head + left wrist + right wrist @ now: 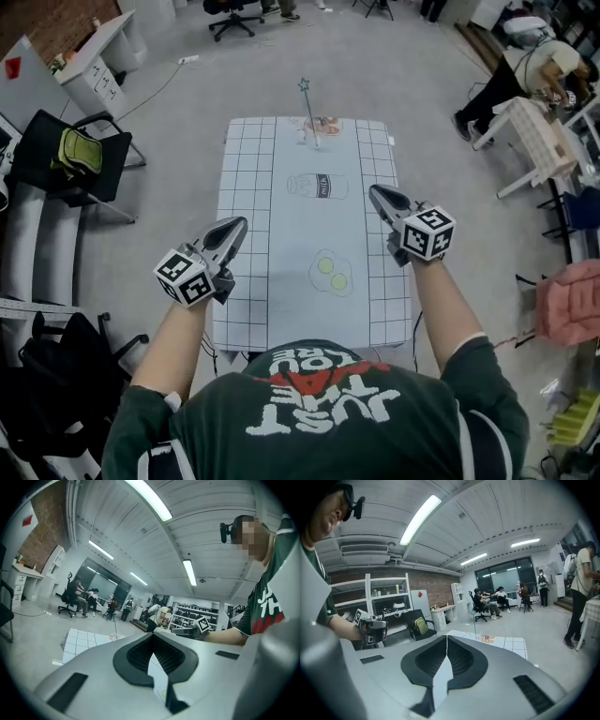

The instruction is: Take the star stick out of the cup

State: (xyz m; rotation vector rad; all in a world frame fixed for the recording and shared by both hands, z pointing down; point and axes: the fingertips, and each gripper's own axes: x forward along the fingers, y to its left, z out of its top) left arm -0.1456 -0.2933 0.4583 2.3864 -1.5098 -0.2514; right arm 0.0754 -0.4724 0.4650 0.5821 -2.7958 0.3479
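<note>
The star stick [308,111] stands tilted in a clear cup [314,133] at the far end of the white gridded table [248,216]. Its green star tops it beyond the table edge. My left gripper [240,224] hovers over the table's near left edge, shut and empty. My right gripper [374,191] is at the right edge, a little farther forward, also shut and empty. Both are well short of the cup. The left gripper view shows the stick [115,626] far ahead over the shut jaws [152,639]. The right gripper view shows the stick [474,626] beyond its shut jaws [447,640].
The mat carries a drawn bottle outline [319,186] and two green circles [331,272]. A black chair with a green bag [80,153] stands left. A white desk [97,67] is at the far left, a white rack [542,141] and a seated person at right.
</note>
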